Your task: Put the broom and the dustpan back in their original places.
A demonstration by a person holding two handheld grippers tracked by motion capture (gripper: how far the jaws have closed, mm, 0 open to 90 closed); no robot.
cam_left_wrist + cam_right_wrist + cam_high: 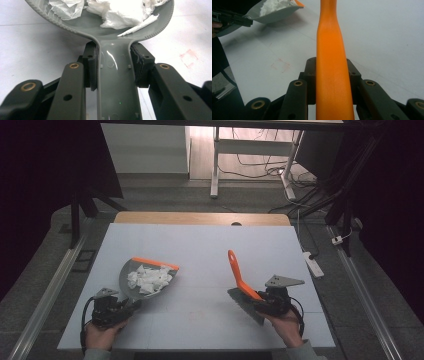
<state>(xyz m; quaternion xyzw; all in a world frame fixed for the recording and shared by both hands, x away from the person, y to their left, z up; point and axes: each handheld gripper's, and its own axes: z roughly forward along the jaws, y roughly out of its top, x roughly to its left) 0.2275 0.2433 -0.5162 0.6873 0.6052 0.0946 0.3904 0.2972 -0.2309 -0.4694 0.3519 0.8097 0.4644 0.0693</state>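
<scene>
On the white desk [200,245], a grey dustpan [147,277] heaped with torn tissue [149,278] is clamped by its handle in the left tool [112,307]. An orange-handled brush [240,277], gripped by the right tool [270,302], is held well to the pan's right, handle pointing away.
</scene>
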